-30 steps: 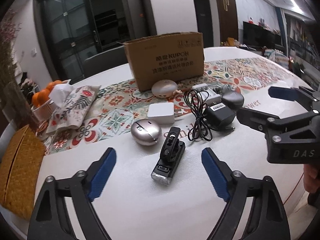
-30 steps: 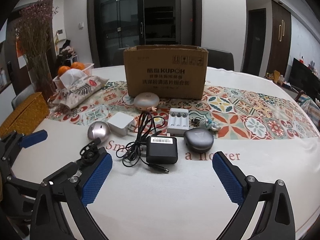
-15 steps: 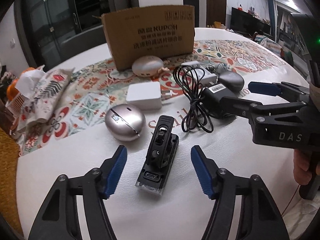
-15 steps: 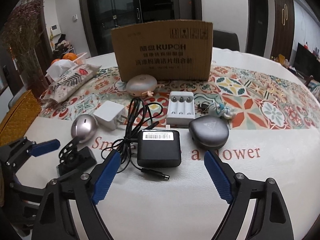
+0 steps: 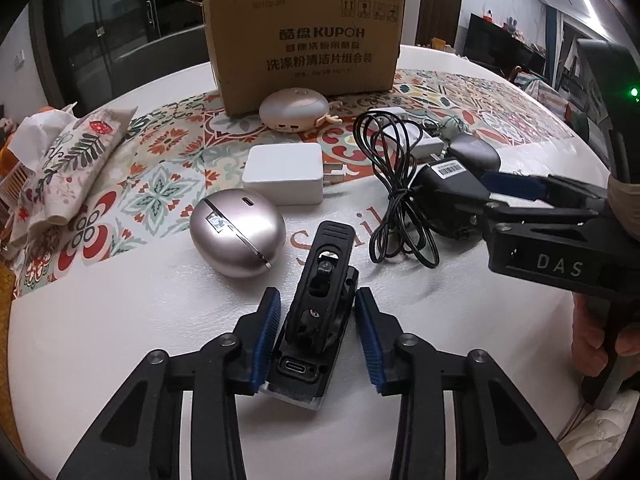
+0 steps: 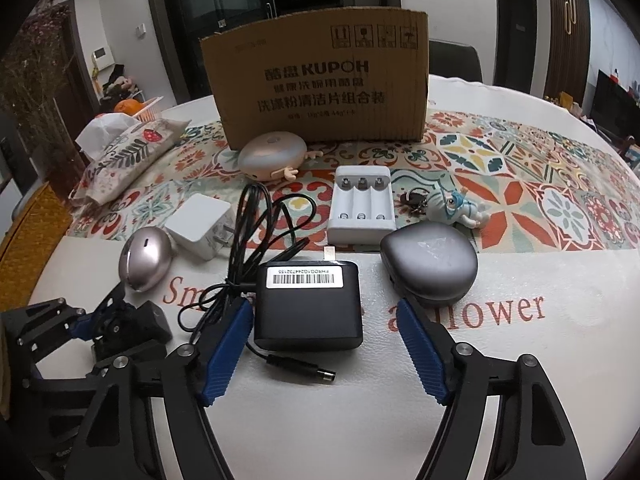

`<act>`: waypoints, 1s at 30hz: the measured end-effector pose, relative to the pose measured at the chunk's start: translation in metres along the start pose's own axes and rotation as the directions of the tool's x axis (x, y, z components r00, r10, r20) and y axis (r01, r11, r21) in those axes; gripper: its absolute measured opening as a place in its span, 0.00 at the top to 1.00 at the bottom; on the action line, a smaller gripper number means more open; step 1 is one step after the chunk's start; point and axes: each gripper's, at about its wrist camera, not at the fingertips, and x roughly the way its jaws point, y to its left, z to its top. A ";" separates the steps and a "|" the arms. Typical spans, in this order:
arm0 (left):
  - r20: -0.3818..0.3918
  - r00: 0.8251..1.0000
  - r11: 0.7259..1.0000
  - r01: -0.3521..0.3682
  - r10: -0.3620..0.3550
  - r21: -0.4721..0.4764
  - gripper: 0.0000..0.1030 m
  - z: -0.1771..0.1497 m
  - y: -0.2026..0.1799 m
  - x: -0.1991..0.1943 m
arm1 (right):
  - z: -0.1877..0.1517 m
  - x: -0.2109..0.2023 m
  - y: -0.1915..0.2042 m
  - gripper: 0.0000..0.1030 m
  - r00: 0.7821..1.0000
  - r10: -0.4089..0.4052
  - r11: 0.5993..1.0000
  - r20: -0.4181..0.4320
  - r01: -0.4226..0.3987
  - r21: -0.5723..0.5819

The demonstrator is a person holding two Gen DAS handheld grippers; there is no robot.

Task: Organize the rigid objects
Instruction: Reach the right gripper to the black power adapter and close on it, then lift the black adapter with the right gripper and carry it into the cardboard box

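Note:
A black clip-shaped device (image 5: 320,312) lies on the white table, between the blue pads of my left gripper (image 5: 316,336); the left pad touches it, the right pad stands a small gap off. It also shows in the right wrist view (image 6: 128,328). My right gripper (image 6: 326,344) is open around the near end of a black power adapter (image 6: 308,304) with a coiled cable (image 6: 256,236); neither pad presses it. The adapter shows in the left wrist view (image 5: 444,192) too.
A cardboard box (image 6: 316,92) stands at the back. Before it lie a round beige gadget (image 6: 272,154), a white charger (image 6: 200,224), a silver egg-shaped case (image 6: 144,258), a white battery charger (image 6: 362,208), a grey case (image 6: 430,264), a toy keychain (image 6: 452,208) and a tissue pouch (image 6: 128,156).
Both grippers moved forward and down. The left jaws narrowed around the black clip device. The right jaws narrowed and came around the black adapter.

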 end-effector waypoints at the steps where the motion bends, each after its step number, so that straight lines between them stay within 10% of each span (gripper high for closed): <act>1: 0.001 1.000 1.000 0.003 -0.003 -0.005 0.66 0.000 0.001 0.001 | 0.000 0.001 0.000 0.31 1.000 0.004 1.000 -0.003 -0.004 0.002; 7: 0.008 1.000 0.999 0.014 -0.014 -0.048 0.71 0.003 0.003 0.002 | 0.000 0.008 0.002 0.46 0.999 0.035 0.999 -0.030 -0.035 0.001; 30: 0.178 0.984 0.985 0.022 0.009 -0.172 0.72 0.020 0.000 -0.038 | 0.008 -0.027 -0.002 0.46 0.998 0.025 1.000 0.061 -0.026 0.008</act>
